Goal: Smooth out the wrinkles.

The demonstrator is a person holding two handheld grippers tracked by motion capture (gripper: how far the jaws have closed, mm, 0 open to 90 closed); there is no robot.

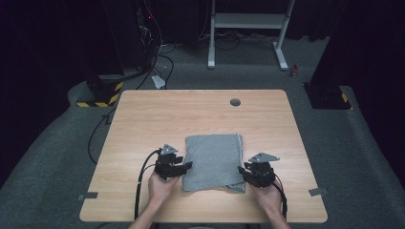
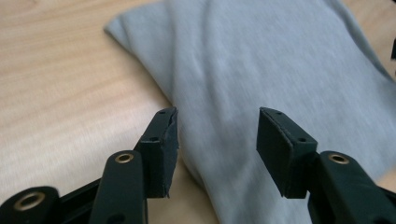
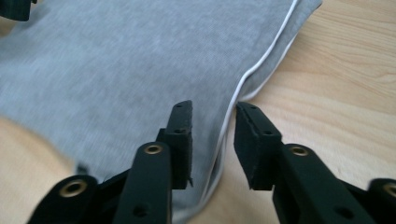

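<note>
1. Two hands come in at the near edge of the table [image 1: 143, 109]. The left hand [image 1: 160, 187] holds the left gripper [image 1: 180, 168]. The right hand [image 1: 268, 198] holds the right gripper [image 1: 247, 172].
2. A folded grey cloth [image 1: 213, 161] lies flat on the table, right between the two grippers. It is a bit longer going away from the person than it is wide.
3. The left gripper [image 2: 217, 140] is at the cloth's left side. Its jaws are wide apart and hold nothing. The cloth's edge lies under the gap, not pinched.
4. The right gripper [image 3: 214, 140] is at the cloth's right side, near the front corner. Its jaws are partly open. The cloth's white-trimmed edge [image 3: 261, 65] runs up through the gap, but the pads do not squeeze it.
5. Both grippers are about as close to the cloth as each other, one on each side. To grab it, each would likely need to close on its own edge.
</note>
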